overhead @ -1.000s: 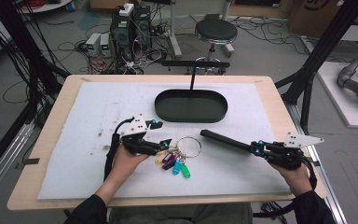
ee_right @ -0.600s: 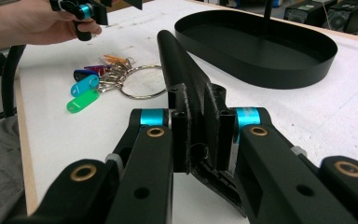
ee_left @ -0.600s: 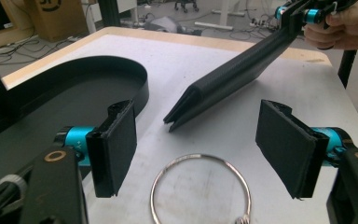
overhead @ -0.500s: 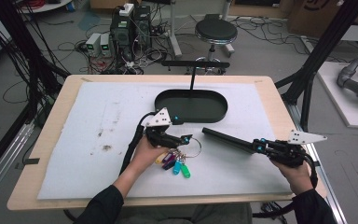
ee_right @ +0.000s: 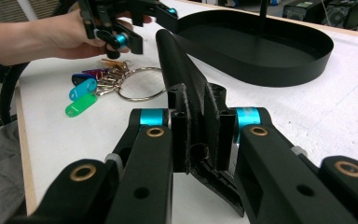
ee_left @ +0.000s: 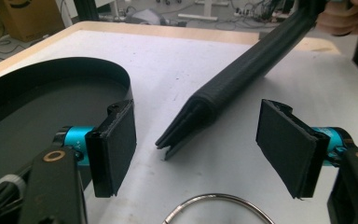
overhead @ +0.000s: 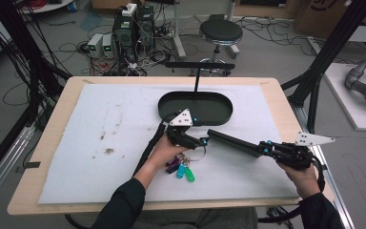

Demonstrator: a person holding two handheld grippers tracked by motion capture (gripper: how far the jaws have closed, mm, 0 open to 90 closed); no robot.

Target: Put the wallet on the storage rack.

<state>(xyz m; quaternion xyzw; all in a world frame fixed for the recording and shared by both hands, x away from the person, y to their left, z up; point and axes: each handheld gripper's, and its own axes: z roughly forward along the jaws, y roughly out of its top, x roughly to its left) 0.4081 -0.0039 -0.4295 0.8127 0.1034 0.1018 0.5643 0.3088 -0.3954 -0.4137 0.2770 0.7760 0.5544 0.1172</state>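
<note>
Right gripper (overhead: 268, 149), lower right of the high view, clamped on a long flat black folded sleeve-like case (overhead: 233, 142) slanting up-left over the white-covered desk (overhead: 100, 143). Left gripper (overhead: 201, 141), centre frame, jaws wide and just reopened, nothing between them, facing the case's free tip just ahead. Below it, a metal key ring with coloured plastic tags (overhead: 183, 167); above, an oval black tray (overhead: 219, 114).

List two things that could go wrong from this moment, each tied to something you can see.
1. The open left claw faces the tip of the long black case; closing off-centre might knock it aside.
2. The key ring lies just below that claw; a jaw may snag it and drag the keys.
</note>
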